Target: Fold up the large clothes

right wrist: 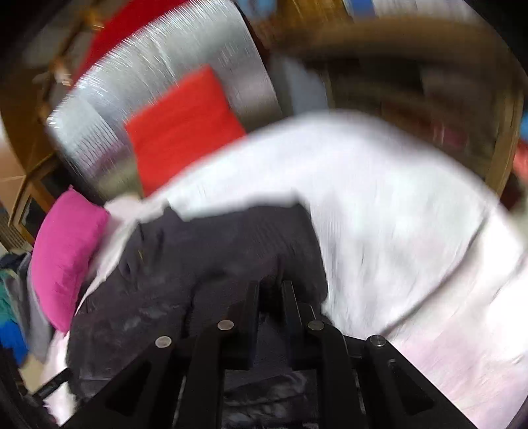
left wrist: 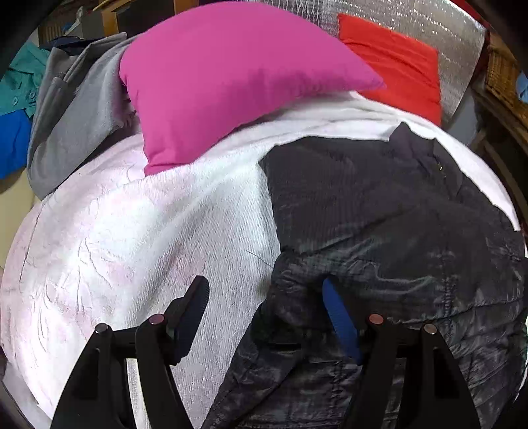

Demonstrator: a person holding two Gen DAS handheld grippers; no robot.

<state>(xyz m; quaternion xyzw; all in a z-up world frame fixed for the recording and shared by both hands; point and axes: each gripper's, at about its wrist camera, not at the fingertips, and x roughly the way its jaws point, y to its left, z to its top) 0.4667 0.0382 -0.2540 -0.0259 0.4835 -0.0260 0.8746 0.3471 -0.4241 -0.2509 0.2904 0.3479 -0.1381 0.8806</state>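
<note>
A dark quilted jacket (left wrist: 379, 211) lies spread on the white bedcover (left wrist: 138, 231), toward its right half. My left gripper (left wrist: 265, 297) is open low over the jacket's left edge. One finger (left wrist: 194, 303) is over the white cover and the blue-padded finger (left wrist: 340, 316) is over the dark fabric. In the blurred right wrist view, my right gripper (right wrist: 270, 293) has its fingers almost together with a fold of the jacket (right wrist: 211, 257) pinched between them at its near edge.
A pink pillow (left wrist: 231, 76) and a red pillow (left wrist: 399, 62) lie at the head of the bed against a silver padded panel (left wrist: 425, 23). Grey clothing (left wrist: 76, 109) and teal and blue garments (left wrist: 16, 99) are heaped at the far left. Wicker furniture (left wrist: 505, 79) stands at the right.
</note>
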